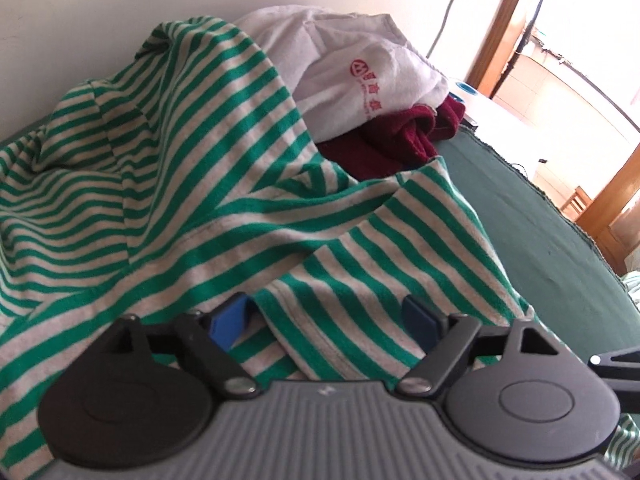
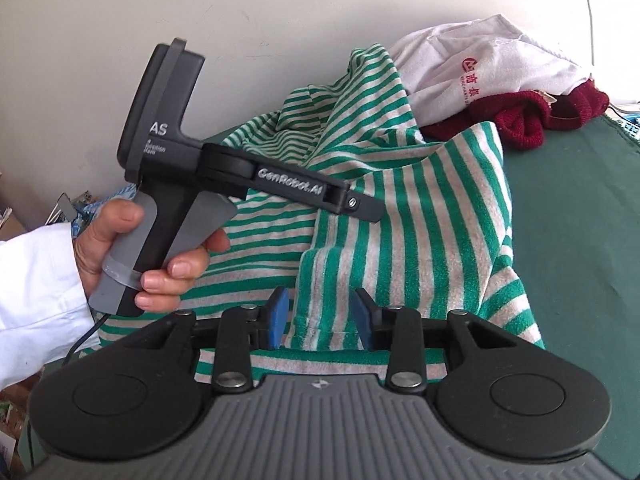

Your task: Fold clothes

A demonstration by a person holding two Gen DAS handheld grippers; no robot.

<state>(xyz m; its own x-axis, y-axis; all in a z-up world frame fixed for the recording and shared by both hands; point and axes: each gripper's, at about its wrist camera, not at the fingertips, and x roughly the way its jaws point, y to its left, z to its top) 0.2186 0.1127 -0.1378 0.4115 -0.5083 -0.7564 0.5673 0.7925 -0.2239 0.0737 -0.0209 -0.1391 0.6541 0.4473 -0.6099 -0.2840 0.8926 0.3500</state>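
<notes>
A green-and-white striped shirt (image 1: 200, 180) lies crumpled and partly folded on a dark green table cover (image 1: 540, 240). My left gripper (image 1: 324, 320) is open low over it, with a hemmed edge of the shirt lying between its blue pads (image 1: 230, 324) and untouched by them. In the right wrist view the striped shirt (image 2: 420, 220) has a folded edge between the blue pads (image 2: 278, 320) of my right gripper (image 2: 320, 318), which is open with gaps on both sides. The left gripper (image 2: 366, 210) shows from the side, held by a hand (image 2: 120, 240) in a white sleeve.
Behind the shirt lie a white garment (image 1: 360, 68) with red print and a maroon garment (image 1: 392, 140), against a pale wall. The green cover (image 2: 580, 220) stretches bare to the right. A wooden door frame (image 1: 500, 20) stands at far right; clutter (image 2: 80, 204) sits at left.
</notes>
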